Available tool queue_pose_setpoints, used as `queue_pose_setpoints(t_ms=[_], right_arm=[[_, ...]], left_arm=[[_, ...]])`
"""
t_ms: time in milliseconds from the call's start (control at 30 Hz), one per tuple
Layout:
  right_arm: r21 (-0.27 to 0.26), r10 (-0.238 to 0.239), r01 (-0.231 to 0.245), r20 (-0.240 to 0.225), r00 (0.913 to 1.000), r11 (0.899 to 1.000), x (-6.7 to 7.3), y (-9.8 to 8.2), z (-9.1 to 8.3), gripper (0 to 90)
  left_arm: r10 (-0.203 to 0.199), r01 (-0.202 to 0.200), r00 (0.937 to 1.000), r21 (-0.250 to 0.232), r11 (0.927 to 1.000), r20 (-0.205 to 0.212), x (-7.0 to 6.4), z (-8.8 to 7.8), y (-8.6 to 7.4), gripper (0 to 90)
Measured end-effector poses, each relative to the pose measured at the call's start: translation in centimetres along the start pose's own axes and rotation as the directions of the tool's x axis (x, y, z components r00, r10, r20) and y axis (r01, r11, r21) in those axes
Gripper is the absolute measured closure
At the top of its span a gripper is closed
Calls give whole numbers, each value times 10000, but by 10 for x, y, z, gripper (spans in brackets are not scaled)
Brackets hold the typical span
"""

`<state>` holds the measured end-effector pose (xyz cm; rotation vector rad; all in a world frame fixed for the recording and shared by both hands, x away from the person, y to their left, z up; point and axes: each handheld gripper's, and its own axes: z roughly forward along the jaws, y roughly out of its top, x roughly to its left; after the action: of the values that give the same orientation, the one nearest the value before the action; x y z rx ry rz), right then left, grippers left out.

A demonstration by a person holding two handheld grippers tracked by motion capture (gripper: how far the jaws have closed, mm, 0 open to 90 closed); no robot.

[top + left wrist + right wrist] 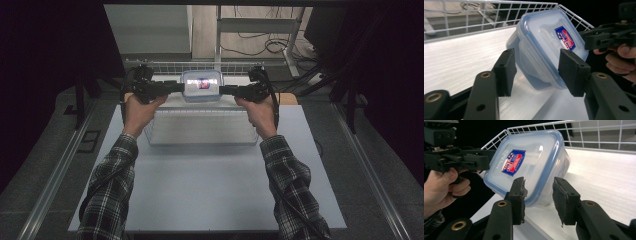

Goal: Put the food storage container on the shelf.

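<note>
Clear lidded container [201,86] with a blue-rimmed lid and a red-blue label sits tilted at the far end of the white wire basket [200,131] on the table [210,185], between the two tongs. Left tongs [536,72] straddle its lower corner, jaws apart, gaps visible both sides. Right tongs [539,197] straddle the opposite edge; can't tell if the pads press.

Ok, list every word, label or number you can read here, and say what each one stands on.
Red and blue sticker on the lid of the clear plastic container: its print is too small and blurred to read.
Line of embossed lettering along the sticker's edge on the lid: too faint to read.
No other text can be read.
</note>
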<state>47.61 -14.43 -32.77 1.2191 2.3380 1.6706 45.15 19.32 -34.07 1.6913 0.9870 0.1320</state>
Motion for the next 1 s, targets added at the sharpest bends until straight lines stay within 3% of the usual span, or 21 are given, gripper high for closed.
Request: queue_pose_setpoints(t_ms=[167,233,367,467,600,700,767,800,867,1000], right_arm=[[-142,-35,38,210,9998,9999,3,2,1,609],[-199,-77,83,324,9994,9998,5,3,2,607],[-304,-301,317,508,9983,9990,7,3,3,584],[-336,-449,472,674,9967,9983,8,3,3,554],[-567,-696,730,602,9958,9957,9,1,0,417],[-541,-907,943,665,9937,9941,10,0,0,338],[-506,-1113,1156,818,9904,9920,12,-3,1,249],[-498,-1300,1353,979,9867,9896,15,-5,2,183],[-454,-1520,1580,1146,9817,9864,19,-7,3,140],[-361,-1809,1876,1392,9736,9816,24,-11,3,97]], left_arm=[[139,-139,9998,-1,9999,-172,-3,1,0,531],[278,-284,9981,-101,9995,-556,-6,1,1,534],[493,-515,9954,-251,9984,-821,-8,0,1,526],[445,-473,9968,-414,9980,-669,-8,-2,0,503],[543,-567,9972,-462,9973,-514,-9,-5,-2,378],[881,-906,9947,-477,9947,-526,-14,-6,-5,303],[1004,-1021,9938,-347,9942,-478,-16,-6,-6,231],[1282,-1297,9900,-226,9913,-585,-19,-5,-9,179],[1465,-1482,9869,-219,9887,-674,-22,-5,-12,127],[1497,-1512,9870,-204,9883,-588,-25,-4,-19,75]])
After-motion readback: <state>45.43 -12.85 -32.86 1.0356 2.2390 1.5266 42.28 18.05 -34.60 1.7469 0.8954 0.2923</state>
